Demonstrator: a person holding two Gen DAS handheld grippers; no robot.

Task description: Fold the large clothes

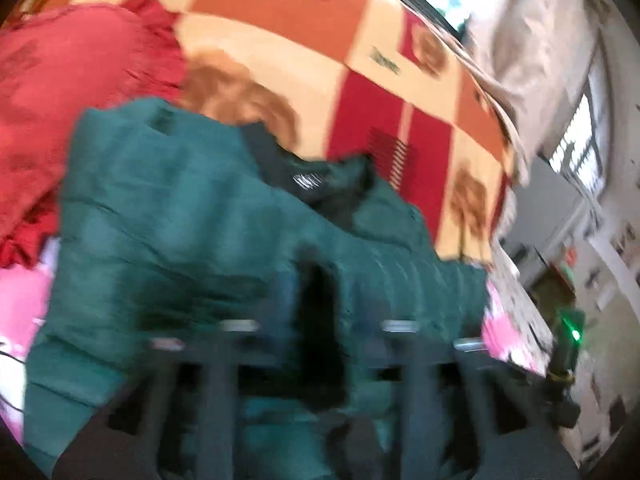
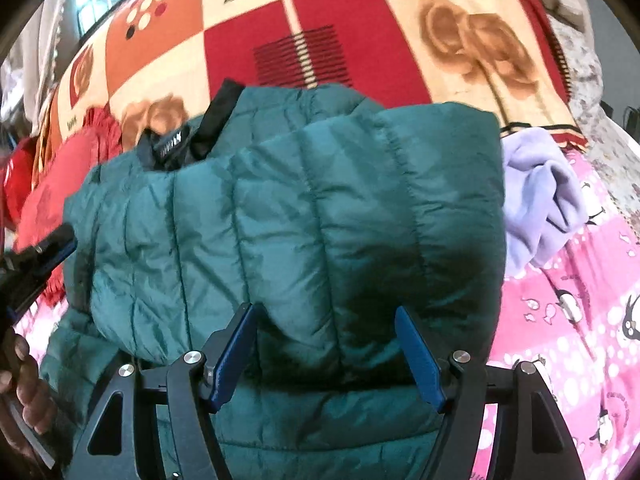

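Observation:
A teal quilted puffer jacket (image 2: 296, 216) lies folded on the bed, its black collar with a label (image 2: 172, 144) at the upper left. My right gripper (image 2: 326, 316) is open, its blue pads (image 2: 420, 360) standing either side of the jacket's near folded edge without closing on it. The left gripper shows at the left edge of the right wrist view (image 2: 52, 248), beside the jacket's left side. In the blurred left wrist view the jacket (image 1: 180, 232) fills the middle; my left gripper (image 1: 320, 300) is over it and its fingers are smeared by motion.
A red, orange and cream patterned blanket (image 2: 360, 40) covers the bed behind the jacket. A red cushion (image 2: 52, 184) lies to the left, a lilac garment (image 2: 540, 196) to the right, and a pink penguin-print sheet (image 2: 580, 312) under the near side. A curtain and window (image 1: 580, 140) stand beyond the bed.

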